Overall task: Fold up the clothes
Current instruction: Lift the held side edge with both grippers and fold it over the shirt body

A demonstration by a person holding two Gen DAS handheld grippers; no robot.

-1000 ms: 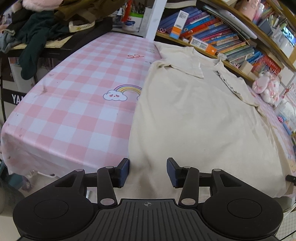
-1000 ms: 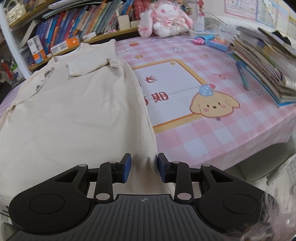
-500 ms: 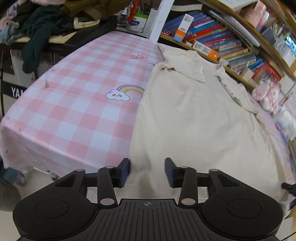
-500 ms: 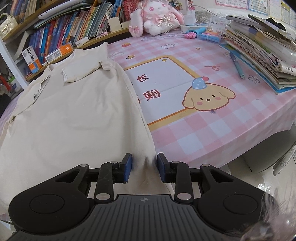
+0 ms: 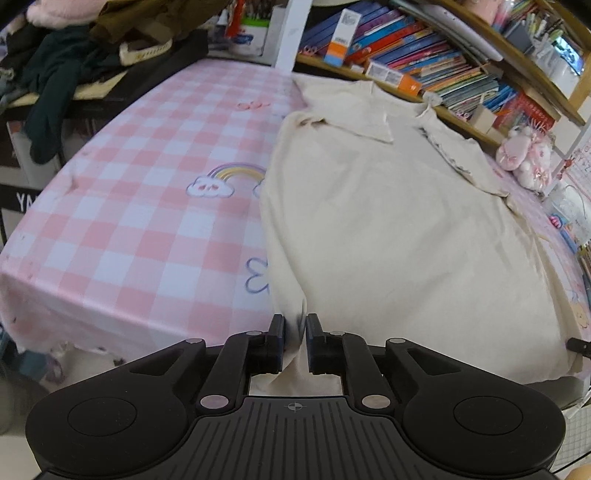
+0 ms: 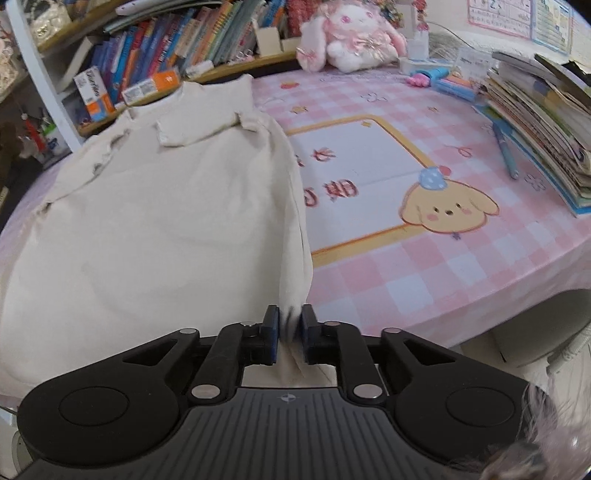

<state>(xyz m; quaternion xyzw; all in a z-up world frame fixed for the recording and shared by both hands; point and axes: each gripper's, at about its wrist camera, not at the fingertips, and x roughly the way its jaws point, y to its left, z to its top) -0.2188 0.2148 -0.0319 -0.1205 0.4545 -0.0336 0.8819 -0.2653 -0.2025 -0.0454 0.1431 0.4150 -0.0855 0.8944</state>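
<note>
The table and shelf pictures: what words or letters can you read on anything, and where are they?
"YA", cut off by the frame edge: white letters on the dark box left of the table.
Two big red Chinese characters on the pink tablecloth: I can't make them out for sure.
Orange-and-white box on the shelf: print too blurred.
Book spines and wall chart: too small to read.

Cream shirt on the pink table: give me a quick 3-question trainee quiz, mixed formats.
1. True or false: the left gripper is shut on the cream shirt.
2. What does the right gripper hold? A) blue pen B) the shirt's near corner C) plush rabbit
3. Fill in: the shirt's collar end lies toward the ____.

Key: 1 true; 2 B; 3 bookshelf.
</note>
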